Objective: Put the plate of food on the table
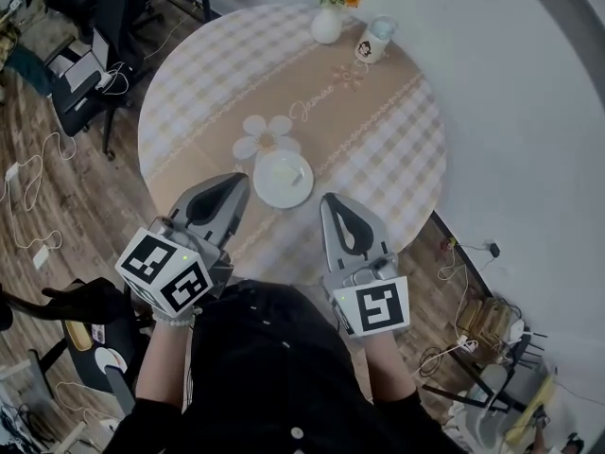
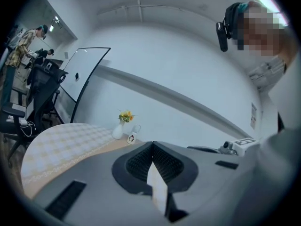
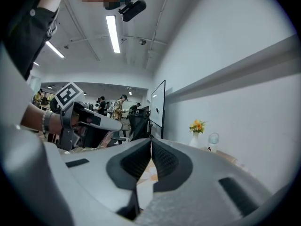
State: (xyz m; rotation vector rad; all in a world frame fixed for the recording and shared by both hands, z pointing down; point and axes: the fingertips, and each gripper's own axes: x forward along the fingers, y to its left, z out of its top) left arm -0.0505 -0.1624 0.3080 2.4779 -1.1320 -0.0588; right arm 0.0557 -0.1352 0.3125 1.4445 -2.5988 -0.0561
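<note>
Left tool (image 1: pixel 243 183) and right tool (image 1: pixel 327 200) — jaws together, empty — flank the plate (image 1: pixel 283 179) on the table (image 1: pixel 378 130).

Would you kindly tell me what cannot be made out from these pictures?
1. Food on the plate: head view, too small and pale to name.
2. Most of the plate: both gripper views, hidden behind the shut jaws; only a pale sliver shows.
3. Whether the left gripper or right gripper touches the plate's rim: head view, too small.
4. Print on the cup: every view, too small.
</note>
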